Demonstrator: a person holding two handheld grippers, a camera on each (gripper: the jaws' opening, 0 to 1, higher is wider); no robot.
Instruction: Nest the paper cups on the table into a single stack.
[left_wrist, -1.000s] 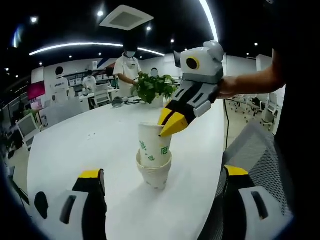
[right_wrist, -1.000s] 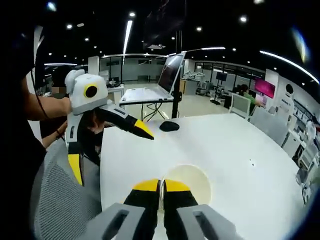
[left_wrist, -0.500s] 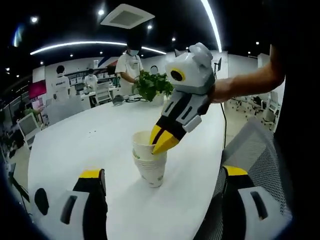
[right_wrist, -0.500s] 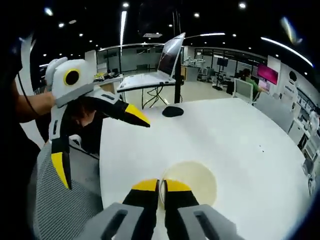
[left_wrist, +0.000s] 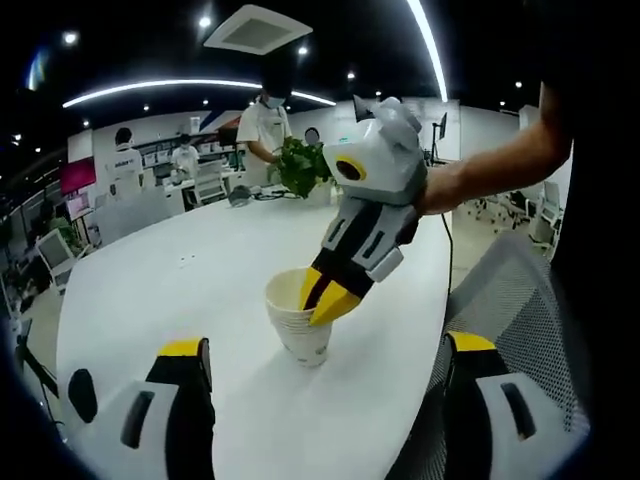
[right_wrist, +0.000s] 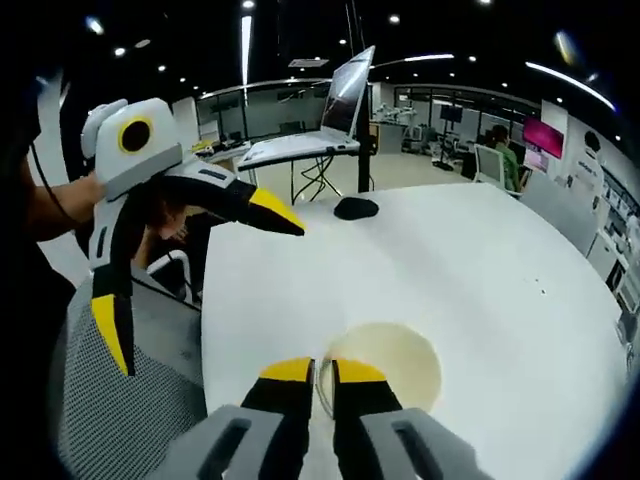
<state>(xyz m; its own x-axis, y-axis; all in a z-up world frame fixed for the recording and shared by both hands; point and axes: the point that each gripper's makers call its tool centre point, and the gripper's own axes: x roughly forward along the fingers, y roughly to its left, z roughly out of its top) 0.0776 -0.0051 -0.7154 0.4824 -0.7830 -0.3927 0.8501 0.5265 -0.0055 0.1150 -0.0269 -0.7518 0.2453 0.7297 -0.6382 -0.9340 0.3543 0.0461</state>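
A stack of nested white paper cups (left_wrist: 293, 322) stands upright on the white table (left_wrist: 180, 290), near its right edge in the left gripper view. My right gripper (left_wrist: 324, 302) comes down from the upper right and is shut on the near rim of the top cup. In the right gripper view its yellow-tipped jaws (right_wrist: 322, 376) pinch that rim, and the cup's open mouth (right_wrist: 388, 364) lies just beyond. My left gripper (left_wrist: 325, 346) stands wide open in front of the stack without touching it; it appears again as the left gripper (right_wrist: 190, 270) at the table's edge.
A potted plant (left_wrist: 300, 165) and several standing people (left_wrist: 266, 122) are at the table's far end. A laptop on a stand (right_wrist: 312, 128) and a dark mouse (right_wrist: 356, 207) sit beyond the stack. A grey mesh chair (left_wrist: 512, 300) is beside the table edge.
The right gripper has pushed the top cup down into the stack, which is now shorter. The left gripper has stayed open and nearly still.
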